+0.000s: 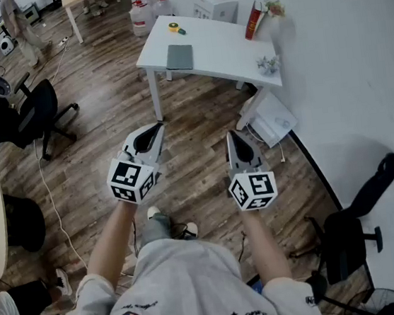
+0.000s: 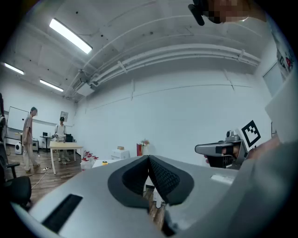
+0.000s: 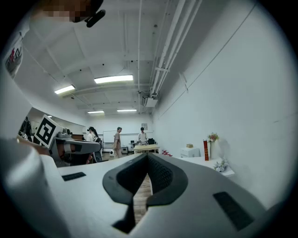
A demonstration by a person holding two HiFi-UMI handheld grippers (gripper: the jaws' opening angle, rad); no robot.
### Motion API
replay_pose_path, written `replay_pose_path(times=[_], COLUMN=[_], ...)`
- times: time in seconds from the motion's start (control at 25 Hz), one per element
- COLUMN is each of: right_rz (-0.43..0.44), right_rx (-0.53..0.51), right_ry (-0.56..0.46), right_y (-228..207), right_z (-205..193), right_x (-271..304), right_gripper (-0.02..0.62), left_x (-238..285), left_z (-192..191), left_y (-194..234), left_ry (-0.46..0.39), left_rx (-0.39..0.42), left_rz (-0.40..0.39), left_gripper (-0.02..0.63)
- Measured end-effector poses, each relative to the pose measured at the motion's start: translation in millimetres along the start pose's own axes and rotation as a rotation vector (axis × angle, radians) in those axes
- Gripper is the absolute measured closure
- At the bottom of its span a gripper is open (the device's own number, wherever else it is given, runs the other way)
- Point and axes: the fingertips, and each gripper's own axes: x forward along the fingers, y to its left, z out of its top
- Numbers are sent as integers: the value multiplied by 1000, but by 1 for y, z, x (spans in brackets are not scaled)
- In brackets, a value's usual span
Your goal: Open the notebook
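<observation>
1. Grey-and-white, the left tool and the right tool are held out level over the wooden floor, well short of the desk. Each has its jaws pressed together with nothing between them.
2. No part of the task looks done. The grey notebook lies shut and flat on the white desk, untouched; reaching it and lifting its cover are both left.
3. Beyond the desk, plastic jugs stand on the floor; what is in them cannot be made out.
</observation>
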Motion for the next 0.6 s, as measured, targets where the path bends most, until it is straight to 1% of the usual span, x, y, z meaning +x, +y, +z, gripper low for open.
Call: replay_pose_path(times=[0.12,0.32,0.36,0.44,0.52,0.56,0.6], right_rz=[38,26,26,43,79,90,94], right_rx=[37,38,40,52,68,70,67], right_ry=[-13,-8,-5,1,7,11,15], right_y=[4,-4,-6,-7,-5,-4,-3], right_z=[4,1,1,-1,-3,-4,-5], right_x=[-4,-13,-14,-16,-18,-18,-19], right_gripper=[594,594,594,594,594,594,594], left_x=[-2,-1,1,5,10,11,11], left_z=[1,0,0,0,-1,-1,-2], left_y=[-5,-15,-16,-17,-14,-13,-12], left_ry=[-2,-10,-11,-13,-17,-21,-22], left_rx=[16,33,35,28,5,-6,-13], left_rz=[-6,0,2,12,32,41,45], left_gripper=[601,593,566,470,304,264,246])
